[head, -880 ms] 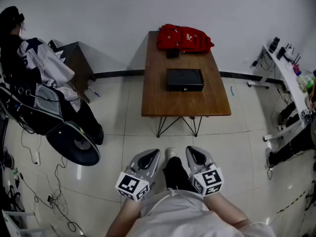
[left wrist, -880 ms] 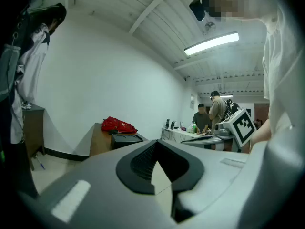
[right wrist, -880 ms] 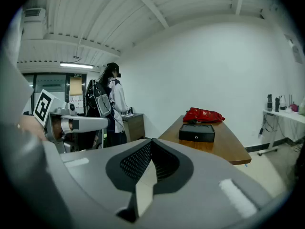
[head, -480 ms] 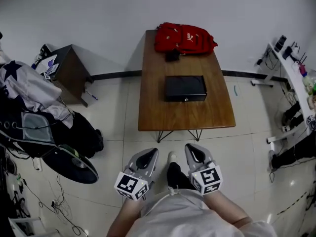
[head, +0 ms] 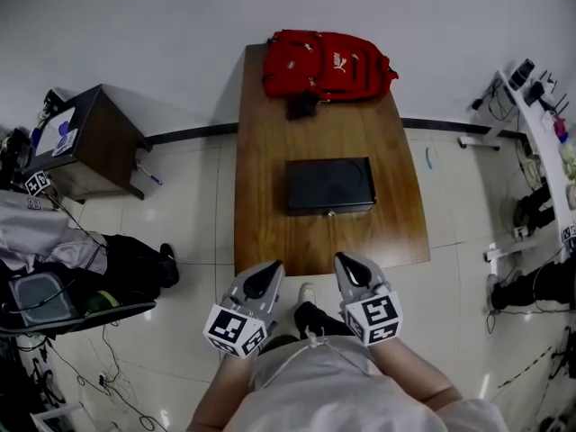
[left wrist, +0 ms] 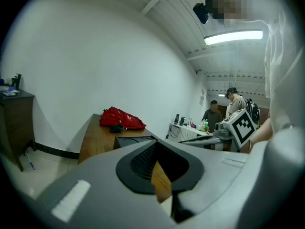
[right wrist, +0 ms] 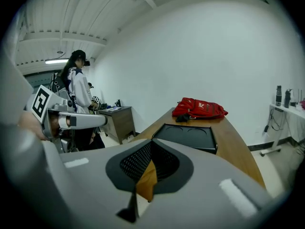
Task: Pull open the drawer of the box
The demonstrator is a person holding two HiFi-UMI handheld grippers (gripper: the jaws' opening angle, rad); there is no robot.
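Observation:
A flat black box (head: 330, 185) lies in the middle of a long wooden table (head: 270, 232); its drawer front with a small handle (head: 331, 211) faces me and looks closed. The same box (right wrist: 187, 136) shows in the right gripper view and the box's edge (left wrist: 131, 140) in the left one. My left gripper (head: 266, 275) and right gripper (head: 347, 272) hover side by side at the table's near edge, well short of the box. Both are shut with nothing between their jaws.
A red backpack (head: 326, 65) and a small dark pouch (head: 301, 104) lie at the table's far end against the white wall. A dark cabinet (head: 79, 144) stands left, a chair with bags (head: 54, 286) at near left, a white shelf (head: 547, 124) right. People (left wrist: 213, 114) stand off to the sides.
I have stepped forward: the table and box now lie much closer and larger in the head view, and both grippers reach the table's near edge. Their jaws stay shut.

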